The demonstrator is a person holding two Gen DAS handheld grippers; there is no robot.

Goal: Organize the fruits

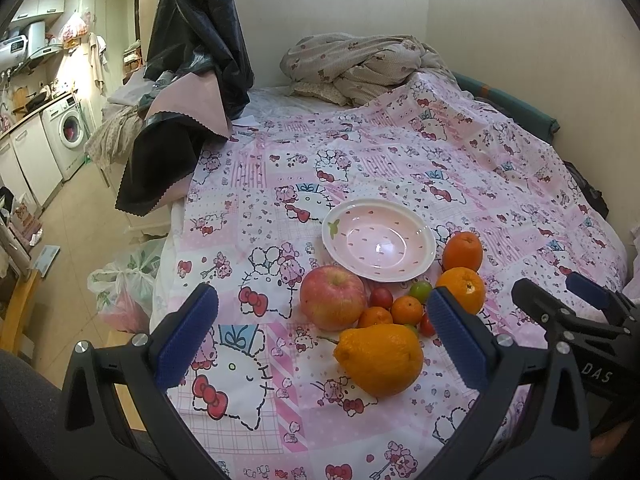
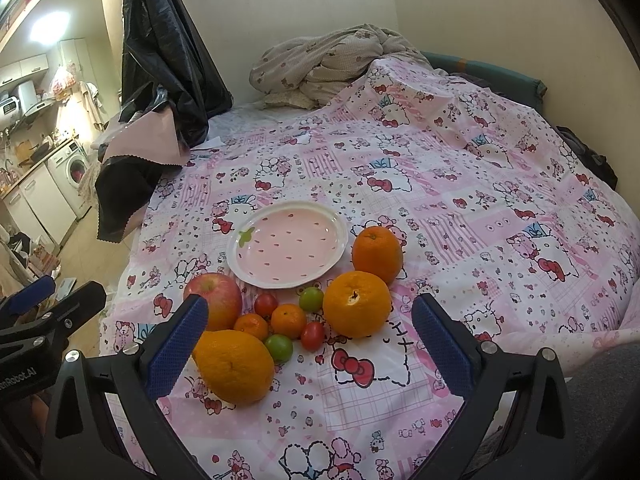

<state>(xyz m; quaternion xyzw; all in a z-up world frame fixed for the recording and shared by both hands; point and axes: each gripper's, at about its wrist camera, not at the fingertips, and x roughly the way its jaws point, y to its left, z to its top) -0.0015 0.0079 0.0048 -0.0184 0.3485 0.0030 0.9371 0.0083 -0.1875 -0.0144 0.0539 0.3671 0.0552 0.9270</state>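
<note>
A pink strawberry-print bowl (image 1: 379,245) (image 2: 287,243) sits empty on the pink cartoon bedsheet (image 1: 460,168). In front of it lie a red apple (image 1: 333,297) (image 2: 218,304), a large knobbed orange citrus (image 1: 380,358) (image 2: 234,366), two oranges (image 1: 463,251) (image 1: 464,288) (image 2: 377,254) (image 2: 357,304), small mandarins (image 1: 406,310) (image 2: 288,321), and red (image 2: 312,335) and green (image 2: 311,299) cherry tomatoes. My left gripper (image 1: 320,340) hovers open above the apple and the big citrus. My right gripper (image 2: 310,344) hovers open over the fruit cluster. Neither holds anything.
A crumpled beige blanket (image 1: 360,64) lies at the bed's far end by the wall. Black plastic sheeting (image 1: 200,40) hangs at the left corner. Plastic bags (image 1: 120,292) sit on the floor left of the bed, with a kitchen and washing machine (image 1: 68,132) beyond.
</note>
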